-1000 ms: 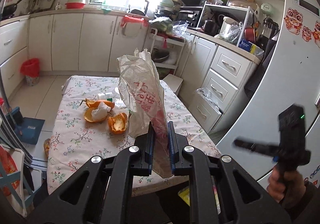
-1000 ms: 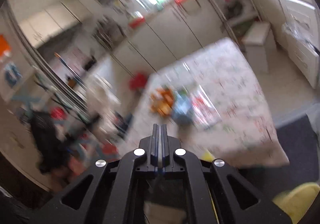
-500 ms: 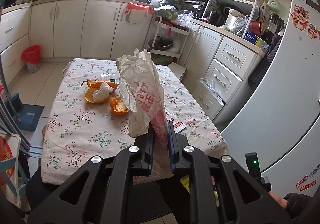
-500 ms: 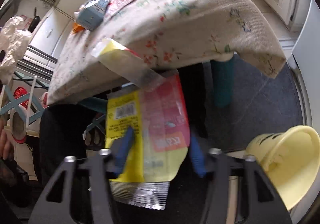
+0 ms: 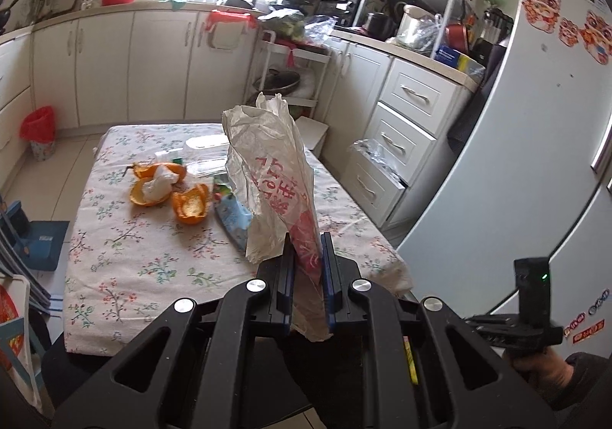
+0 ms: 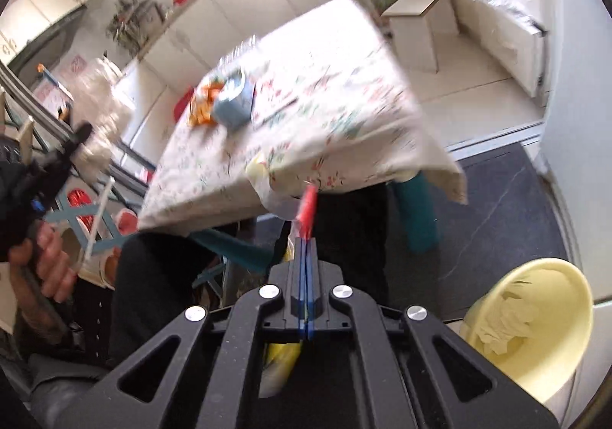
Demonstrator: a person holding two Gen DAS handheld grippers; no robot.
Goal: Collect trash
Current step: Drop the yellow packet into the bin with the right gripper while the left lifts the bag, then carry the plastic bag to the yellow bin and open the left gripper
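Note:
My left gripper is shut on the lower part of a crumpled white plastic bag with red print, held upright over the near table edge. On the floral tablecloth lie orange peels with a white tissue, a blue packet and a clear plastic box. My right gripper sits below the table's edge, shut on a red and yellow snack wrapper seen edge-on. It also shows in the left wrist view as the right gripper, in a hand.
A pale yellow bin with crumpled tissue inside stands on the dark floor mat at lower right. A teal table leg is just behind the wrapper. The white fridge is on the right, a small red bin far left.
The right gripper's jaws closed on the snack wrapper, which lay flat between them before and now stands edge-on. The left gripper with the bag moved a little nearer the table.

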